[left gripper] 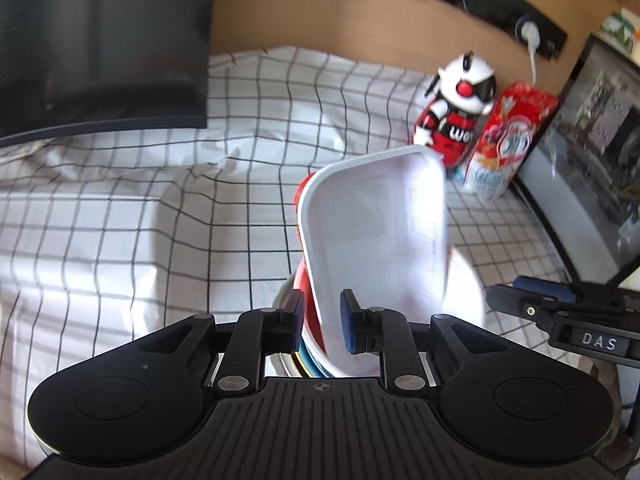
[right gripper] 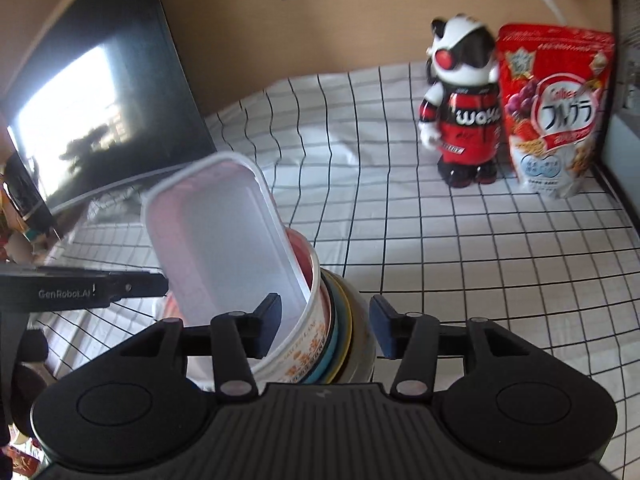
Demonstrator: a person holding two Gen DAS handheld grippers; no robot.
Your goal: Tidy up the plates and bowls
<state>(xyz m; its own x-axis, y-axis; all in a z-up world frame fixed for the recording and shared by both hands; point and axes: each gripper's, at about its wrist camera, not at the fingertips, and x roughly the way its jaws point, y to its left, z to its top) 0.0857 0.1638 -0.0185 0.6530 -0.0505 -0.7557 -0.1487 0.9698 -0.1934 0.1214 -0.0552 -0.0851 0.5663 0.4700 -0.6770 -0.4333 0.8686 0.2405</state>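
Note:
A white rectangular container (left gripper: 380,232) leans tilted inside a nested stack of bowls (right gripper: 344,320) on the checked cloth. The innermost bowl (right gripper: 296,360) is white with orange print and red inside. Blue, yellow and grey rims lie around it. My left gripper (left gripper: 323,320) is open, with the container's lower rim and the red bowl wall between its pads. My right gripper (right gripper: 326,330) is also open and straddles the stack's near rims. One of its pads is in front of the container (right gripper: 224,232), the other just outside the grey bowl.
A black monitor (left gripper: 100,40) stands at the back left, and a second screen (left gripper: 592,160) at the right. A red, white and black robot toy (right gripper: 464,112) and a red cereal bag (right gripper: 560,112) stand at the back right. The checked tablecloth (left gripper: 120,220) covers the table.

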